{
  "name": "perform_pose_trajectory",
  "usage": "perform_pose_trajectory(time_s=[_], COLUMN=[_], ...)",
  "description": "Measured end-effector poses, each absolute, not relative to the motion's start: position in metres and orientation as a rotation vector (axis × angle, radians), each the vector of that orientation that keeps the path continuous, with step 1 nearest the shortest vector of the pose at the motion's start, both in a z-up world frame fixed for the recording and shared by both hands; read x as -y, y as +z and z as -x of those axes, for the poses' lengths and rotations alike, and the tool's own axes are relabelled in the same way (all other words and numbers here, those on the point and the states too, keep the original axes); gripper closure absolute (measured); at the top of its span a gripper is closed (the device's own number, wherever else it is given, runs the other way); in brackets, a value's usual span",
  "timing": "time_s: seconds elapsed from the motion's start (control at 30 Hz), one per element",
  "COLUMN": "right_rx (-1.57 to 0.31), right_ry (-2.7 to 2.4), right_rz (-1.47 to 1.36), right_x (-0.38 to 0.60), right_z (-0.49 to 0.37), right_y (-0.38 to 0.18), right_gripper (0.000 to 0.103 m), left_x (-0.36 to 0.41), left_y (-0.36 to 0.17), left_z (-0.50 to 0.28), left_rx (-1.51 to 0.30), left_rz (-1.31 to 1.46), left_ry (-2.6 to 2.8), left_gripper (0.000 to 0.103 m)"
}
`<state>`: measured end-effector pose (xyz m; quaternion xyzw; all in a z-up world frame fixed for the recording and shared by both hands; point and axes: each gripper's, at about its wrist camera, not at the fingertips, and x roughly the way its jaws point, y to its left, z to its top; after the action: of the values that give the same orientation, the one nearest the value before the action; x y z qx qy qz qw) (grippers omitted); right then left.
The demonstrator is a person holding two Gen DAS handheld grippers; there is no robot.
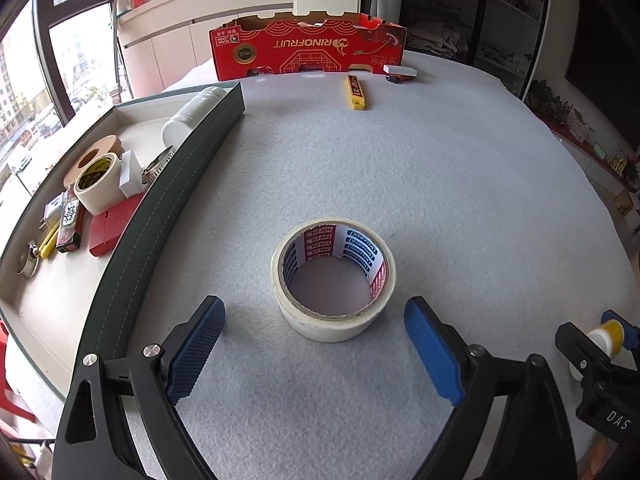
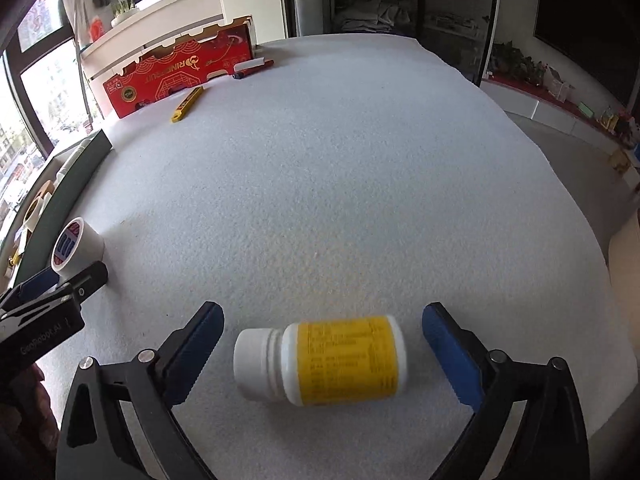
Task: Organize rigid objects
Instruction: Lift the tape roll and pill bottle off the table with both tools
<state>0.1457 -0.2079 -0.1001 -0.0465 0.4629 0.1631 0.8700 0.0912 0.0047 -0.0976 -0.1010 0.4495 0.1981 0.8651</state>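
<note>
A white tape roll (image 1: 334,280) stands on the grey felt table, between the open fingers of my left gripper (image 1: 316,312); the pads do not touch it. It also shows in the right wrist view (image 2: 76,248). A white pill bottle with a yellow label (image 2: 324,360) lies on its side between the open fingers of my right gripper (image 2: 322,320), untouched. In the left wrist view the bottle (image 1: 606,338) and my right gripper (image 1: 600,336) show at the right edge. A dark green tray (image 1: 192,160) at the left holds tape rolls, a white bottle and small items.
A red cardboard box (image 1: 308,48) stands at the table's far edge. A yellow utility knife (image 1: 355,92), a white eraser (image 1: 400,70) and a marker (image 1: 394,79) lie in front of it. The table's edge curves away at the right.
</note>
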Motion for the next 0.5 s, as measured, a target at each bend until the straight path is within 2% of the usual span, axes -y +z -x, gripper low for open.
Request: perform_pose_trajectory(time_s=[0.17,0.3,0.5], right_rx=[-0.935,-0.952,-0.98], right_ry=[0.335,0.319,0.273], right_rz=[0.138,0.133,0.112], right_x=[0.206,0.207,0.217], right_z=[-0.145,-0.143,-0.124], right_y=[-0.105,-0.104,-0.103], right_gripper=[0.003,0.003,0.003], left_x=[-0.01,-0.006,-0.006], left_y=[-0.097,-0.101,-0.102], left_z=[-0.107,-0.114,-0.116], left_rx=[-0.947,-0.947,-0.929], left_rz=[0.234,0.2,0.178], left_ry=[0.423,0.404,0.378], left_gripper=[0.007,0.001,0.001])
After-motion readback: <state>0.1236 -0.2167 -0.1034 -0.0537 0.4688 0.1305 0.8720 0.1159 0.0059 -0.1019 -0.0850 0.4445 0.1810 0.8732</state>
